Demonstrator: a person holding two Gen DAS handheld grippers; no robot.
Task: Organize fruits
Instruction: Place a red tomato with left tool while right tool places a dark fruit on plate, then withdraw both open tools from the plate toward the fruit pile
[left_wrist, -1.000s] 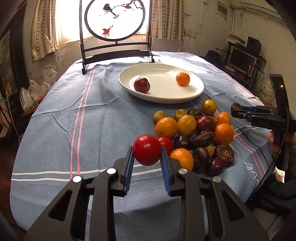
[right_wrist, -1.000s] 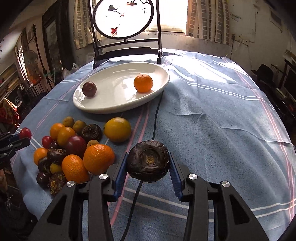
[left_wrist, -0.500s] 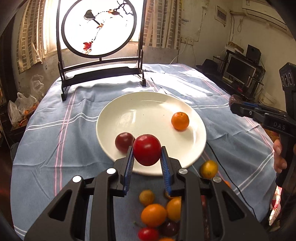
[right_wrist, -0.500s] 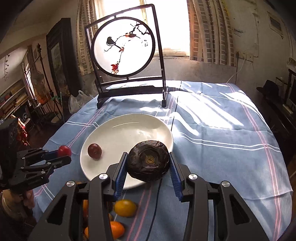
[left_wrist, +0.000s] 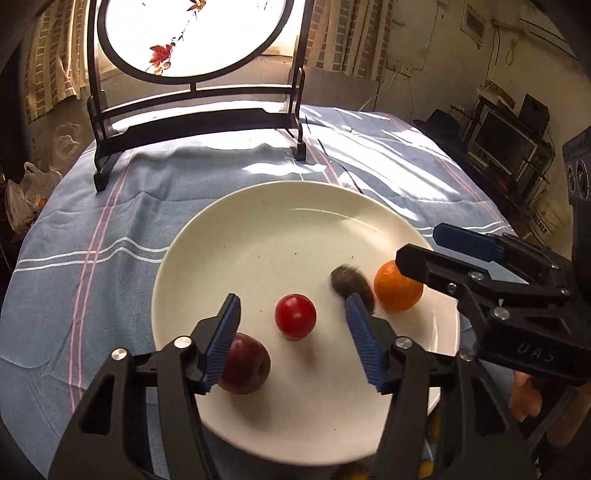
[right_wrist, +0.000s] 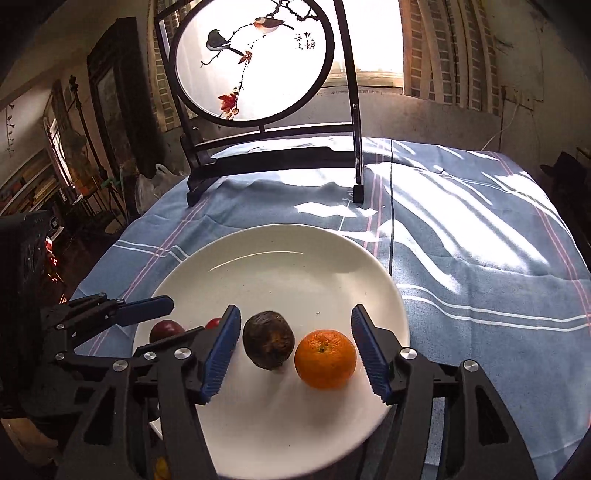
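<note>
A white plate (left_wrist: 258, 221) lies on the blue striped cloth. On it are a red tomato (left_wrist: 295, 316), a dark red plum (left_wrist: 245, 363), a dark wrinkled passion fruit (left_wrist: 349, 282) and an orange (left_wrist: 397, 291). My left gripper (left_wrist: 293, 345) is open above the plate, the tomato lying free between its jaws. My right gripper (right_wrist: 297, 354) is open over the plate (right_wrist: 280, 266), with the passion fruit (right_wrist: 268, 345) and the orange (right_wrist: 325, 359) between its jaws. It also shows at the right of the left wrist view (left_wrist: 447, 247).
A round painted screen on a black stand (right_wrist: 258, 155) stands on the cloth behind the plate. A black cable (right_wrist: 391, 206) runs across the cloth (right_wrist: 480, 258). Small yellow fruits (left_wrist: 424, 469) peek from under the plate's near edge.
Both grippers moved forward from the fruit pile to over the plate and opened. The tomato left the left gripper and the passion fruit left the right; both now lie on the plate.
</note>
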